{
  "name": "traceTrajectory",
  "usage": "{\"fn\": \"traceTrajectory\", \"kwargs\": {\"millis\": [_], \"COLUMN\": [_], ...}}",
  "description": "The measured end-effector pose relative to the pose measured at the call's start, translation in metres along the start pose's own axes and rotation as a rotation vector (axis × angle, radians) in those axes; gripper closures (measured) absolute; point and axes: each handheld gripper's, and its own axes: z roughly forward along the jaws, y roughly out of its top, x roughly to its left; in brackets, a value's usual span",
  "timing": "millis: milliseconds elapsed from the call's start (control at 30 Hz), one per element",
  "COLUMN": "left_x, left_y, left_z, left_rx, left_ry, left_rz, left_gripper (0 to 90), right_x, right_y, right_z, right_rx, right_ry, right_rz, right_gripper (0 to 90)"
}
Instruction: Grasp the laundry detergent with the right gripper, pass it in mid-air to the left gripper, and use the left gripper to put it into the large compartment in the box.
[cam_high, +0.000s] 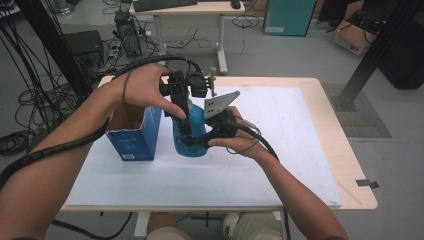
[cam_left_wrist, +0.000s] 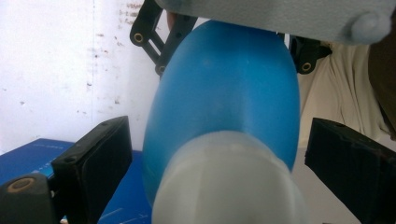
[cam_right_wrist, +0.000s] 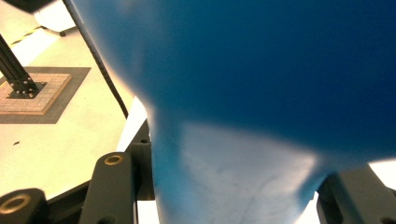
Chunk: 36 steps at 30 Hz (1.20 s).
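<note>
High view showed the blue bottle (cam_high: 192, 131) standing on the white mat (cam_high: 280, 150), just right of the blue box (cam_high: 134, 140). Right gripper (cam_high: 200, 142) was clamped on the bottle's lower body. Left gripper (cam_high: 184, 117) came from above, jaws spread either side of the cap (cam_left_wrist: 224, 182) and clear of it.
</note>
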Motion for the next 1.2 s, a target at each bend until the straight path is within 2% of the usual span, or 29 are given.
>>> {"fn": "traceTrajectory", "kwargs": {"millis": [200, 233, 267, 300, 333, 500, 533, 667, 700, 733, 833, 967, 1067, 1100, 1200], "left_x": [0.0006, 0.0004, 0.0004, 0.0035, 0.0044, 0.0047, 0.0058, 0.0061, 0.0066, 0.0058, 0.0057, 0.0050, 0.0049, 0.0042, 0.0044], "left_y": [0.0002, 0.0001, 0.0001, 0.0012, 0.0014, 0.0017, 0.0024, 0.0024, 0.0027, 0.0024, 0.0029, 0.0030, 0.0039, 0.0038, 0.0043], "left_z": [0.0007, 0.0012, 0.0012, 0.0005, 0.0008, 0.0000, 0.0000, 0.0020, 0.0020, 0.0030, 0.0029, 0.0027, 0.0021, 0.0023, 0.0015], "left_rx": [0.003, 0.000, 0.000, 0.001, 0.010, 0.016, 0.006, 0.002, 0.010, 0.002, 0.009, 0.004, 0.012, 0.006, 0.010], "left_ry": [0.013, 0.025, 0.025, 0.041, 0.022, 0.026, 0.023, 0.024, 0.013, 0.025, 0.015, 0.025, 0.009, 0.024, 0.008], "left_rz": [0.006, 0.000, 0.000, 0.049, 0.055, 0.055, 0.076, 0.078, 0.078, 0.075, 0.075, 0.074, 0.080, 0.080, 0.085], "left_gripper": [17.0, 18.6, 19.3, 20.2, 20.2, 24.6, 24.9, 25.8, 25.8, 25.8, 26.1, 27.5, 29.8, 31.8, 34.5], "right_x": [0.0000, 0.0031, 0.0031, 0.0032, 0.0032, 0.0028, 0.0027, 0.0031, 0.0018, 0.0018, 0.0022, 0.0023, 0.0028, 0.0040, 0.0032], "right_y": [0.0000, 0.0008, 0.0008, 0.0008, 0.0008, 0.0012, 0.0011, 0.0010, 0.0007, 0.0007, 0.0010, 0.0009, 0.0010, 0.0012, 0.0010], "right_z": [-0.0005, 0.0001, 0.0001, 0.0001, 0.0001, 0.0000, 0.0001, 0.0003, -0.0002, -0.0002, -0.0003, -0.0007, -0.0010, -0.0007, -0.0008], "right_rx": [0.003, -0.010, -0.010, -0.010, -0.010, -0.020, -0.020, -0.011, -0.006, -0.006, -0.010, -0.010, -0.009, -0.018, -0.018], "right_ry": [-0.003, 0.006, 0.006, 0.006, 0.006, 0.010, 0.010, 0.009, 0.007, 0.007, 0.009, 0.009, 0.008, 0.019, 0.015], "right_rz": [-0.003, 0.040, 0.040, 0.037, 0.037, 0.034, 0.032, 0.039, 0.016, 0.016, 0.016, 0.013, 0.015, 0.033, 0.023], "right_gripper": [43.8, 43.8, 43.8, 43.8, 43.8, 43.8, 43.8, 43.8, 43.8, 43.8, 43.8, 43.8, 43.7, 43.7, 43.7]}}
